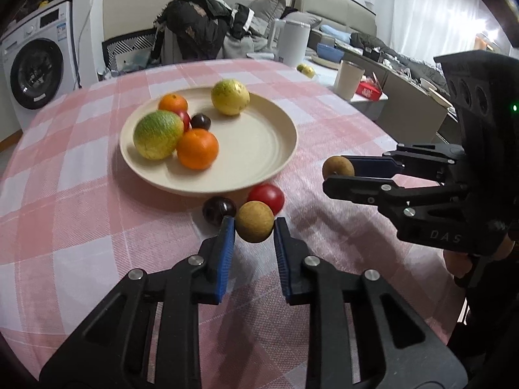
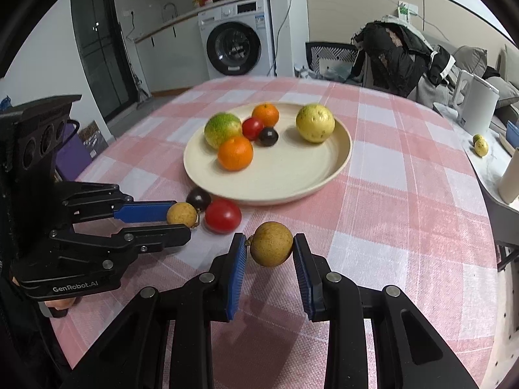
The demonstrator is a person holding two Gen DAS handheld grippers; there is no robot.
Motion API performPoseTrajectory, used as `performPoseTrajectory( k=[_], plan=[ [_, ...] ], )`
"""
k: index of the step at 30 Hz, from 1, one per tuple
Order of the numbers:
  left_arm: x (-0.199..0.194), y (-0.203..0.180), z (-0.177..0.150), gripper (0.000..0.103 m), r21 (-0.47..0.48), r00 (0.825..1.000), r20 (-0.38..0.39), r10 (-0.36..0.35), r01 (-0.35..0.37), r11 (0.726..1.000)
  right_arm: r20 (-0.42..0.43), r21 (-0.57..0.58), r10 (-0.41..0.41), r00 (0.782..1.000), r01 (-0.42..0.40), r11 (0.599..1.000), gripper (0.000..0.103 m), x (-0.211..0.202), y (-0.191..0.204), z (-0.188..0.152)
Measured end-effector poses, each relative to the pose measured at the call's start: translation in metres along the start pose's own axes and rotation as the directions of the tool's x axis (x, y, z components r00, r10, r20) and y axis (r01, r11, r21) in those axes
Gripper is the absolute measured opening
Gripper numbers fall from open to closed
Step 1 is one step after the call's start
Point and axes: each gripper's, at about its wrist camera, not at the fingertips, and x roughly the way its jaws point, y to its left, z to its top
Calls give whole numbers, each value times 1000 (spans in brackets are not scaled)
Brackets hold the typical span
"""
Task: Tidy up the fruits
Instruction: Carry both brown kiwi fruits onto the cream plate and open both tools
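Note:
A cream plate (image 1: pixel 259 149) (image 2: pixel 292 178) holds two oranges (image 1: pixel 197 149), a green-yellow citrus (image 1: pixel 157 135), a yellow fruit (image 1: pixel 230 96), a small red fruit and a dark one. My left gripper (image 1: pixel 253 227) (image 2: pixel 186 218) is shut on a tan longan (image 1: pixel 254 221) just in front of the plate. A red tomato (image 1: pixel 267 197) (image 2: pixel 223 215) and a dark round fruit (image 1: pixel 218 210) (image 2: pixel 198 198) lie on the cloth beside it. My right gripper (image 2: pixel 271 248) (image 1: pixel 337 175) is shut on a second tan longan (image 2: pixel 271 248), to the right of the left gripper.
The round table has a pink checked cloth (image 1: pixel 81 194). Behind it are a chair draped with clothes (image 1: pixel 198 26), a washing machine (image 2: pixel 236 39), and a side table with a white kettle (image 1: pixel 292 43), a cup (image 1: pixel 348 79) and small fruits (image 2: pixel 480 146).

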Motion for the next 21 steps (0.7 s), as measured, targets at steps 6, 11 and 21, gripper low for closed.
performPoseTrajectory(
  k=[6,11,21],
  plan=[
    [-12,6,6,22,-19,999,45,30,-30,999,85,21,12,996,-14,1000,30,-15,0,5],
    [-12,20,10,22,-49,997,51,55,-53,997,125,68,0,992,-9,998,30,-18,-5,9],
    [2,37,22,22,-71,993,53,109,-105,992,129,94,-7,992,-5,996,30,-7,-8,17]
  ],
)
